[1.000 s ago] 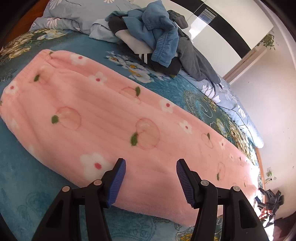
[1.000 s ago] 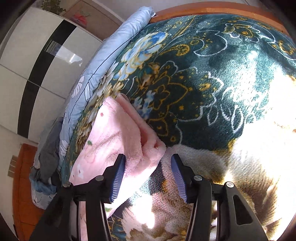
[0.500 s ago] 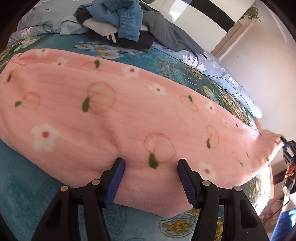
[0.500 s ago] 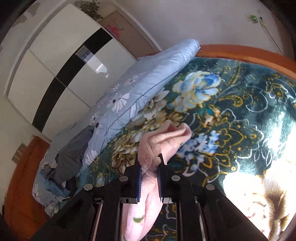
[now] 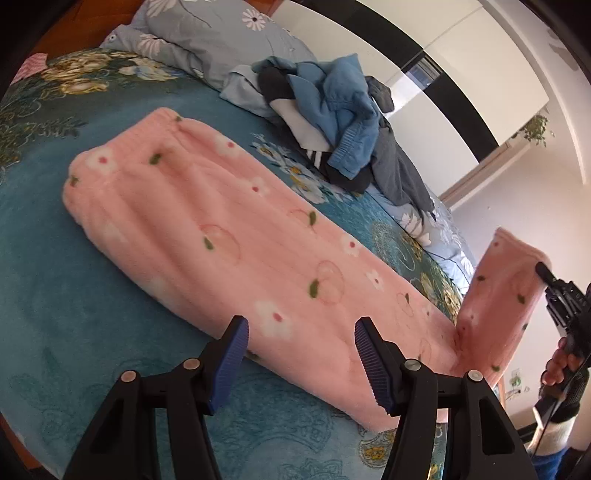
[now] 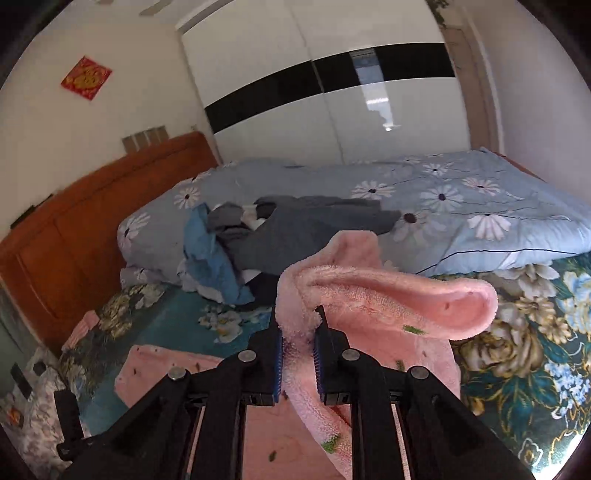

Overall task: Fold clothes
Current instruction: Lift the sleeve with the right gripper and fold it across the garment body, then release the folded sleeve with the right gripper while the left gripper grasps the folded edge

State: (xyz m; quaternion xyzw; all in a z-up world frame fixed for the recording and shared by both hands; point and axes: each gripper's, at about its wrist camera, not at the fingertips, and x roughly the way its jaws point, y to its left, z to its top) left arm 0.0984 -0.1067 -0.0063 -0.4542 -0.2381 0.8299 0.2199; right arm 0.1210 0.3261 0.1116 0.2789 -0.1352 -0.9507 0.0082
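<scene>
Pink fleece trousers (image 5: 236,236) lying lengthwise across the teal floral bed (image 5: 74,295), leg end lifted upright at the far edge. Right tongs (image 6: 298,332) clamping narrowly on that raised cuff; left tongs (image 5: 300,354) hovering wide apart just above the near hem, gripping nothing.

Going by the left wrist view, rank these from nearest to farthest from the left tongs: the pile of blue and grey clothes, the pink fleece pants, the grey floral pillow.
From the open left tongs:
1. Pink fleece pants, lying directly ahead, their near edge between the fingers.
2. Pile of blue and grey clothes, beyond the pants, toward the right.
3. Grey floral pillow, farthest, at the top left.
</scene>
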